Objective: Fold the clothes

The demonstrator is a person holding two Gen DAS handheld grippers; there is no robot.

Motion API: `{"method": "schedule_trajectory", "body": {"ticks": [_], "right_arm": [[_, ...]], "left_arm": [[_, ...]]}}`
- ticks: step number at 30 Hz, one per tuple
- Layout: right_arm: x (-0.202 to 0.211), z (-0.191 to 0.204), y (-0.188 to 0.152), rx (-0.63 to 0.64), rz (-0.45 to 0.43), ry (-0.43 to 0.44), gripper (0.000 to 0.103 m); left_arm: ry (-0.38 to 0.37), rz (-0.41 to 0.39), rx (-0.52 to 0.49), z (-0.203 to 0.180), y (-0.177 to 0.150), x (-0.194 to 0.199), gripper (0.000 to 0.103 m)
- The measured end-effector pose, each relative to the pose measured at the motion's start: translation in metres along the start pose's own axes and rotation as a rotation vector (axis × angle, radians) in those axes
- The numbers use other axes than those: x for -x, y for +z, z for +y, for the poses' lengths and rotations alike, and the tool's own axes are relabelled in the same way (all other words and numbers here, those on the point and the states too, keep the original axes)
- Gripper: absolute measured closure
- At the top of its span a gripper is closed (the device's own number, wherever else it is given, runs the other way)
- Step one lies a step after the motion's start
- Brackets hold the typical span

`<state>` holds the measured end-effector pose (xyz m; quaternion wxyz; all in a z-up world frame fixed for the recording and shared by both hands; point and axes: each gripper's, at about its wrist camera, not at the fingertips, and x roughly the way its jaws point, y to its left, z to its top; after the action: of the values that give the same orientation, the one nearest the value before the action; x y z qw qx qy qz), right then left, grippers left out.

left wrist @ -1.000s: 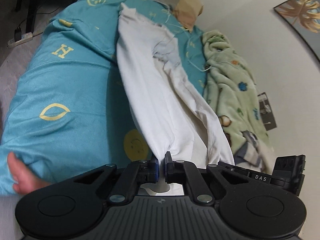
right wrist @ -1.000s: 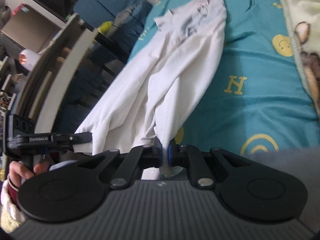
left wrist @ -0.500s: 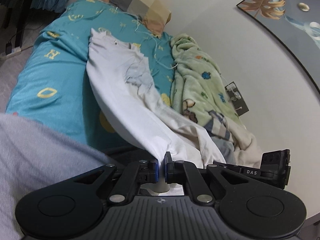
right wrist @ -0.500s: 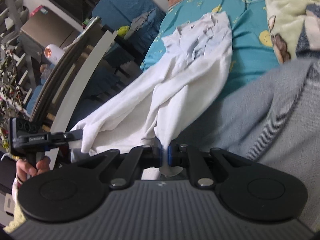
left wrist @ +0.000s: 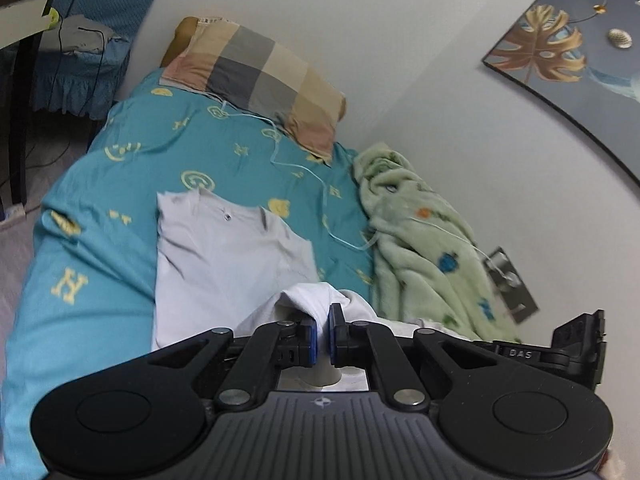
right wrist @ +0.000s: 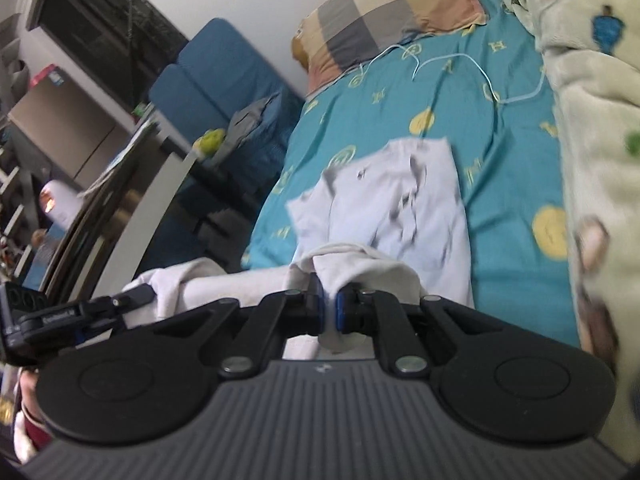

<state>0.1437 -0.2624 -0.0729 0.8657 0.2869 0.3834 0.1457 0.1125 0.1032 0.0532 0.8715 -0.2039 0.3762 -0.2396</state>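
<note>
A white shirt [left wrist: 224, 256] lies flat on the teal bed cover [left wrist: 100, 184], collar end toward the pillow. Its near hem is bunched up and lifted over the lower part. My left gripper [left wrist: 323, 334] is shut on one hem corner. In the right wrist view the same shirt [right wrist: 404, 208] spreads ahead, and my right gripper [right wrist: 328, 312] is shut on the other hem corner. The left gripper [right wrist: 80, 312] also shows at the lower left there, with white cloth hanging from it. The right gripper [left wrist: 560, 354] shows at the lower right of the left wrist view.
A checked pillow [left wrist: 256, 76] sits at the head of the bed by the wall. A green fleece blanket [left wrist: 424, 248] is heaped along the right side. A thin white cable [left wrist: 304, 168] trails across the cover. A desk and blue chair [right wrist: 208, 80] stand left of the bed.
Both grippers have swung up and forward with the hem, bringing it over the shirt's lower part. The shirt's upper half now lies flat on the bed; the grey-clothed leg has left both views.
</note>
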Motion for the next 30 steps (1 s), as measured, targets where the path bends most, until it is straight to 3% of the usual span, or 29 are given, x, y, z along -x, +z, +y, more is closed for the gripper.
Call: {"method": "schedule_trajectory", "body": {"ticks": [5,12,16,18,19,22,23,26,27,30], "right_arm": [[-0.061,-0.015,0.049,0.008,-0.029,-0.047,0.093],[-0.164,-0.06,0.06,0.074,0.042,-0.158,0.093],[-0.19,-0.073,0.055,0.11,0.071,-0.17,0.092],[-0.192,-0.073,0.053,0.122,0.068,-0.166,0.091],[-0.191,-0.073,0.052,0.123,0.066,-0.164,0.091],[-0.183,-0.071,0.05,0.087,0.052,-0.154,0.089],[-0.178,-0.07,0.05,0.067,0.048,-0.148,0.081],[-0.158,-0.062,0.044,0.026,0.034,-0.117,0.039],[-0.15,-0.057,0.042,0.025,0.034,-0.118,0.032],[-0.125,-0.042,0.03,0.028,0.038,-0.12,0.033]], "left_arm": [[0.054,0.016,0.005,0.046,0.029,-0.086,0.097],[0.141,0.118,0.051,0.118,0.031,-0.201,0.096],[0.169,0.164,0.062,0.142,0.022,-0.234,0.093],[0.164,0.171,0.074,0.147,0.021,-0.237,0.091],[0.16,0.175,0.081,0.148,0.021,-0.236,0.085],[0.153,0.186,0.094,0.142,0.023,-0.224,0.053],[0.152,0.18,0.096,0.138,0.023,-0.217,0.046],[0.134,0.143,0.121,0.123,0.017,-0.183,0.029],[0.125,0.128,0.134,0.118,0.013,-0.17,0.026],[0.109,0.087,0.171,0.103,-0.002,-0.133,0.021]]}}
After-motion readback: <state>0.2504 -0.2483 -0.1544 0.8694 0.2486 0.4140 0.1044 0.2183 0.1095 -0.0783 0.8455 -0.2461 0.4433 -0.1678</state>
